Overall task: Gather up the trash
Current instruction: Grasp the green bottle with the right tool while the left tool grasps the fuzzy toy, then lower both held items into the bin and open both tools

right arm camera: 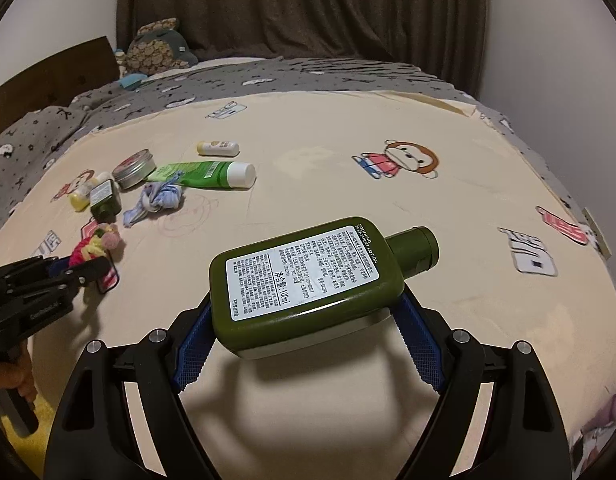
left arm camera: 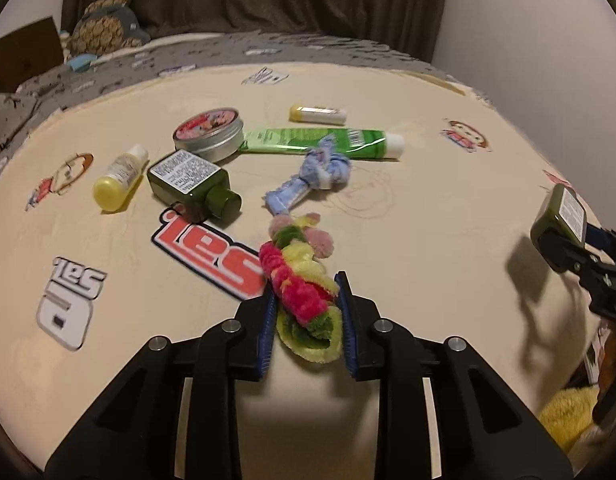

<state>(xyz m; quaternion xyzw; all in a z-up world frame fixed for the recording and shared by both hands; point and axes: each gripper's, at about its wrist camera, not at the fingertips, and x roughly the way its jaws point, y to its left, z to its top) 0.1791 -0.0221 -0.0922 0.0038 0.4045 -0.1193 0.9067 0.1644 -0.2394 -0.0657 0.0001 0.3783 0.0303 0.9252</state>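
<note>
- Green plastic is filling my right gripper (right arm camera: 304, 312): I am clamping a lotion bottle (right arm camera: 304, 276) across its base, label up, cap pointing toward two o'clock, raised off the bedsheet (right arm camera: 347, 140).
- I am closing my left gripper (left arm camera: 308, 316) on a fuzzy pink, yellow and green hair tie (left arm camera: 304, 292); the blue pads are touching both its sides, though I cannot tell whether it is lifted yet.
- I judge this the pick-up step, both hands loaded. The next move calls for carrying both to a bin, which neither view is showing.
- More clutter is lying at about eleven o'clock from my left gripper: a second green bottle (left arm camera: 192, 184), a small yellow bottle (left arm camera: 120, 180), a tin (left arm camera: 208, 132), a green tube (left arm camera: 323, 142), a blue rag (left arm camera: 315, 176), and a small yellow stick (left arm camera: 317, 114) farther back.
- My right view alone is giving the bottle's label; my left view alone is showing the pads' contact on the hair tie.
</note>
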